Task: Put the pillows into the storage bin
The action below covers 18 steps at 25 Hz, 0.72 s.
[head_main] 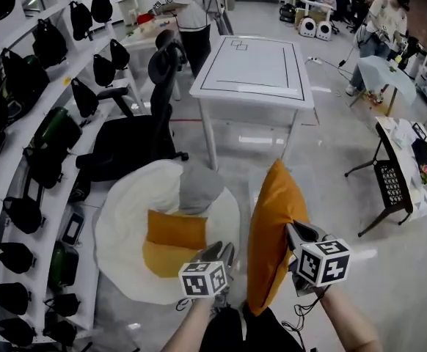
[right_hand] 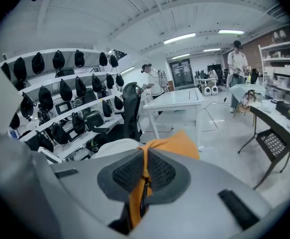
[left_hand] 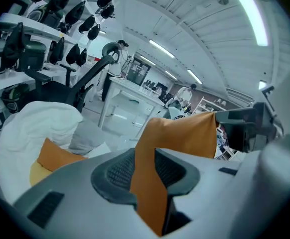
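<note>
Orange cloth sits in both sets of jaws! The right gripper (right_hand: 144,172) has its jaws pinched almost together on a thin edge of the orange pillow (head_main: 272,226), which stands up on edge just ahead of them. The left gripper (left_hand: 146,169) has its jaws set wide, with a thicker fold of that same pillow wedged between them and cloth against both pads. Just beyond the left jaws and off to their left lies the white storage bin (head_main: 122,218), a soft round sack on the floor. Inside it are a grey pillow (head_main: 199,185), a second orange pillow (head_main: 175,229) and a yellow pillow (head_main: 162,261). Further ahead stand a white table (head_main: 254,68) and a black office chair (head_main: 136,138). Shelves (head_main: 81,57) hung with black bags (head_main: 48,44) run off to the left.
</note>
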{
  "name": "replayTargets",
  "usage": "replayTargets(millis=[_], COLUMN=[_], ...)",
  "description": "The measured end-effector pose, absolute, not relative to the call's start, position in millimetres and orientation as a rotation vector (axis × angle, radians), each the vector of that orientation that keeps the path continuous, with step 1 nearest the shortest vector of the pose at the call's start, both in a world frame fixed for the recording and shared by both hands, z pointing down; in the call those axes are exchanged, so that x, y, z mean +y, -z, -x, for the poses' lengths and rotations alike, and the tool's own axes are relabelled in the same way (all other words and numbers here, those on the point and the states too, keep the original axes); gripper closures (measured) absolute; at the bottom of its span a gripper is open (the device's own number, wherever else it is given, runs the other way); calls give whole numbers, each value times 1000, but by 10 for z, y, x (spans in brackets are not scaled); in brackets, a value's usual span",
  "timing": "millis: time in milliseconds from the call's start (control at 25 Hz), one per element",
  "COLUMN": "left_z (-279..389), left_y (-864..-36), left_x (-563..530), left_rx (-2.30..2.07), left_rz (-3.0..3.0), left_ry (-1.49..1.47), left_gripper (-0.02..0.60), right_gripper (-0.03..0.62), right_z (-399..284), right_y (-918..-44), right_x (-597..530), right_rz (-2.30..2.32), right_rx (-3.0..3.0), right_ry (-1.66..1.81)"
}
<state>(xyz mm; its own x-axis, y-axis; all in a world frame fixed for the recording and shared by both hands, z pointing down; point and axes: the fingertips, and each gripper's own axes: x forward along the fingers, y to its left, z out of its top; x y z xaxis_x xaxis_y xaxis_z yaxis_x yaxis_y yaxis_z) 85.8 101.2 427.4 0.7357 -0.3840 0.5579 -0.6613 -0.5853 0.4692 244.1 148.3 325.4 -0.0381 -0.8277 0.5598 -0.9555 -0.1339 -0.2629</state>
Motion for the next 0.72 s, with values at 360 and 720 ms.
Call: replayTargets(millis=[360, 720], left_z=[-1501, -1986], left_y=[-4244, -4172], left_x=[1131, 1009], left_rx=[-696, -686], left_rz=[-2298, -2319], left_ry=[-570, -553], left_gripper=[460, 460], right_gripper=[574, 574], right_z=[-3279, -3837], right_y=[-2938, -2879], right_x=[1448, 1164], right_rz=[-2130, -2170], right_rx=[-1904, -1880], right_ry=[-917, -880])
